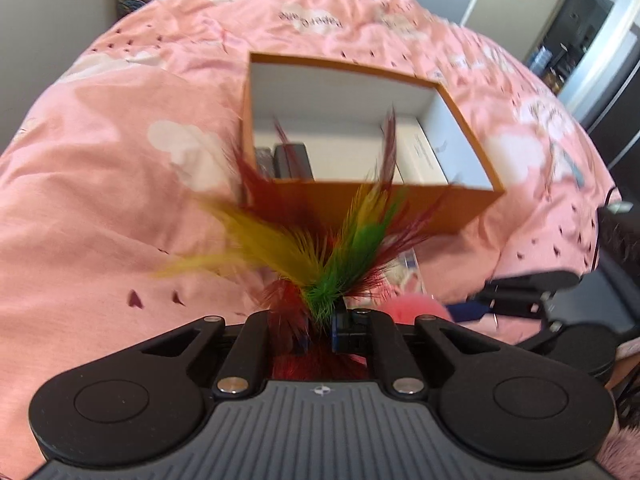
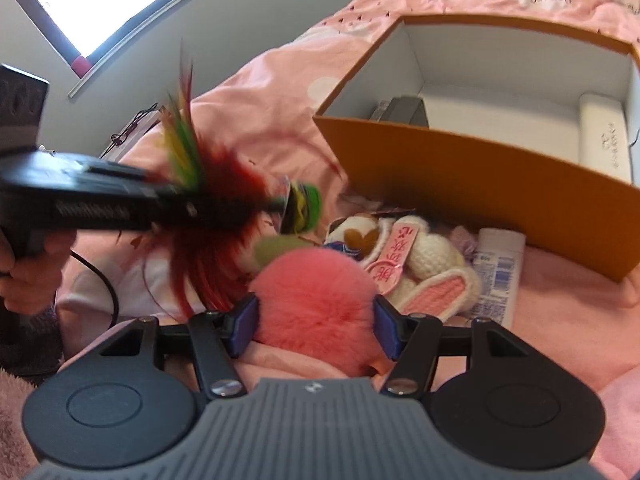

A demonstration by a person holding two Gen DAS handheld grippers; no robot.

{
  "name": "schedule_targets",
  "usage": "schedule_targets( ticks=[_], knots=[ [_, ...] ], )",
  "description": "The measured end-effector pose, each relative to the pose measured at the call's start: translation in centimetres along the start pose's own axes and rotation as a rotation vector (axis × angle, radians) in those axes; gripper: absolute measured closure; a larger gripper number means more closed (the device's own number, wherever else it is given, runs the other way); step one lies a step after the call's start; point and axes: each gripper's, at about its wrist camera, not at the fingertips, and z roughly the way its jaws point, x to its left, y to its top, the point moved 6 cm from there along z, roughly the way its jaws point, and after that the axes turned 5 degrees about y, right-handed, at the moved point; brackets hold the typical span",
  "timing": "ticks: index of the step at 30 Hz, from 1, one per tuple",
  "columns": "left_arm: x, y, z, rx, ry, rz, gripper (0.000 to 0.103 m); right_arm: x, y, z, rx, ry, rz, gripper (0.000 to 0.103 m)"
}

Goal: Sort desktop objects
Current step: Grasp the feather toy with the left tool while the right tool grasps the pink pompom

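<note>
My left gripper is shut on a feather shuttlecock with red, yellow and green feathers, held in front of an open orange box. The shuttlecock also shows in the right wrist view, with the left gripper to the left of the box. My right gripper has its blue pads on both sides of a pink pompom lying on the bed. A white crochet bunny and a white tube lie between the pompom and the box.
The box holds a dark case and a white item. A pink quilt covers the bed. A black cable runs at the left. A doorway is at the far right.
</note>
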Motion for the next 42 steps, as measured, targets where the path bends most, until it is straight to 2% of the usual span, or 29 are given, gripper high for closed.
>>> schedule_targets(
  ticks=[5,6,7,8,12,19,25,29,35,42],
  knots=[
    [1.0,1.0,-0.6,-0.039,-0.004,-0.054,0.093,-0.2,0.1,1.3,0.047,0.017,0.021,0.040],
    [1.1,1.1,-0.6,-0.040,-0.004,-0.054,0.093,-0.3,0.0,1.6,0.056,0.015,0.025,0.044],
    [1.0,1.1,-0.6,-0.039,-0.002,-0.048,0.093,-0.3,0.0,1.8,0.064,0.017,0.028,0.053],
    [0.9,1.1,-0.5,-0.039,0.002,-0.043,0.093,-0.4,-0.1,1.9,0.068,0.016,0.033,0.056],
    [0.5,1.1,-0.6,-0.040,0.001,-0.034,0.093,-0.4,-0.2,1.7,0.050,0.012,0.032,0.060],
    [0.2,1.1,-0.7,-0.043,0.005,-0.028,0.093,-1.0,0.6,0.0,-0.034,-0.017,0.044,0.060],
    [-0.4,1.3,-0.6,-0.043,-0.012,-0.021,0.093,-3.7,2.3,-1.9,-0.116,-0.138,0.085,0.060],
    [-0.6,1.3,-0.4,-0.038,-0.020,-0.025,0.093,-5.3,2.6,-2.0,-0.121,-0.228,0.080,0.060],
    [-0.6,1.3,-0.1,-0.029,-0.019,-0.035,0.093,-7.3,2.2,-0.8,-0.072,-0.291,0.085,0.059],
    [-0.6,1.3,0.1,-0.028,-0.015,-0.035,0.093,-8.3,2.2,0.8,-0.044,-0.286,0.078,0.052]
  ],
)
